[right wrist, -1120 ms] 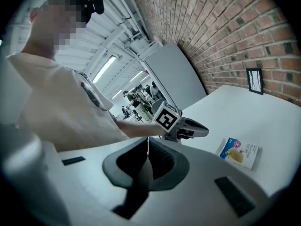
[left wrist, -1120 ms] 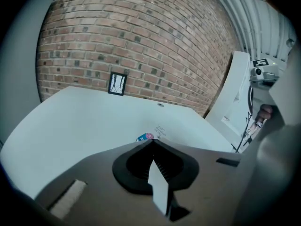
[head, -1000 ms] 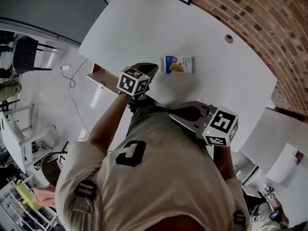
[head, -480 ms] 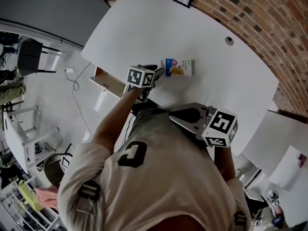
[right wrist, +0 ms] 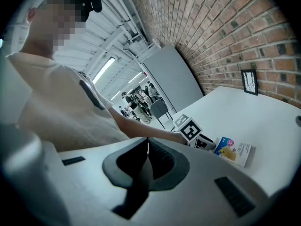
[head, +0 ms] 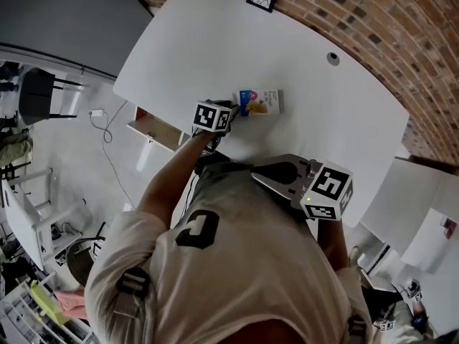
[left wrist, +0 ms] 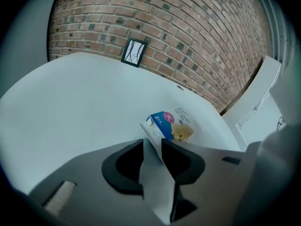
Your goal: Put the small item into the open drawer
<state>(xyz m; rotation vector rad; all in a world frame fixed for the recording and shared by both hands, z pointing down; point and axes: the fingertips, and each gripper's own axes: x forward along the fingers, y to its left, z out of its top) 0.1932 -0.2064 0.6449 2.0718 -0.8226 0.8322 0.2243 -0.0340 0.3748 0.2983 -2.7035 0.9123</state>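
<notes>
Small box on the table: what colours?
The box is blue and white, yellow picture; left gripper view.

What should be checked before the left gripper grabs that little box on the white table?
1. Left gripper jaws apart: ok, they have just opened.
2. Box at the mouth of their gap, not yet pinched: ok.
3. Box lying flat on the table: ok.
4. Drawer open: ok.
5. Room inside the drawer: cannot tell.
6. Right gripper shut, empty, clear of the box: ok.
</notes>
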